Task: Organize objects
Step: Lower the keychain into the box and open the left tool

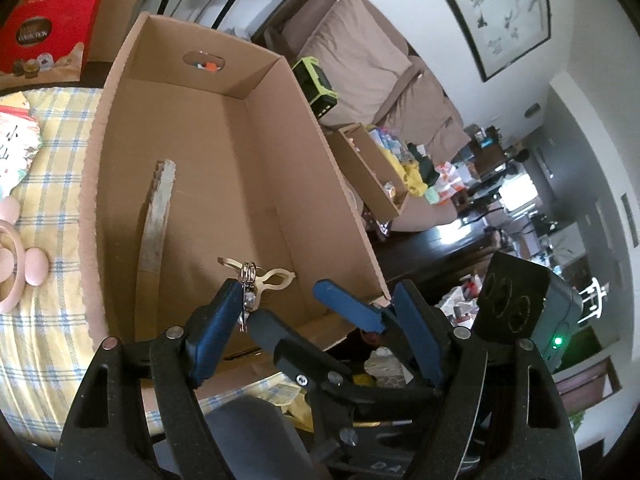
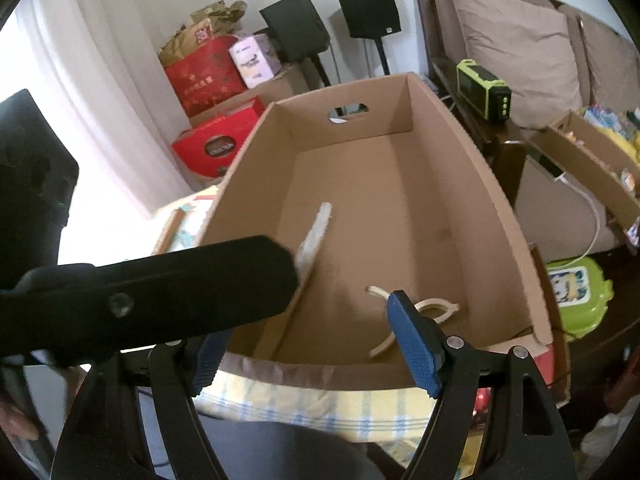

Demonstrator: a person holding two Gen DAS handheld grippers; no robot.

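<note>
A big open cardboard box (image 1: 120, 128) lies on a yellow plaid cloth. A flat wooden cutout piece (image 1: 276, 278) lies on its floor near the front; it also shows in the right wrist view (image 2: 436, 306). My left gripper (image 1: 316, 312) is open above the box's front edge. A small metal keyring charm (image 1: 248, 292) hangs against its left blue pad (image 1: 212, 332). The right gripper's fingers reach across between my left jaws. My right gripper (image 2: 308, 344) is open over the box's near wall (image 2: 320, 372); the left gripper's black finger (image 2: 160, 292) covers its left pad.
A torn cardboard divider strip (image 1: 158, 216) stands in the box. A pink ring toy (image 1: 16, 268) lies on the cloth at left. Red gift boxes (image 2: 212, 148), speakers (image 2: 368, 8), a sofa (image 2: 520, 48), a green radio (image 2: 484, 88), a smaller box of items (image 1: 372, 172) surround it.
</note>
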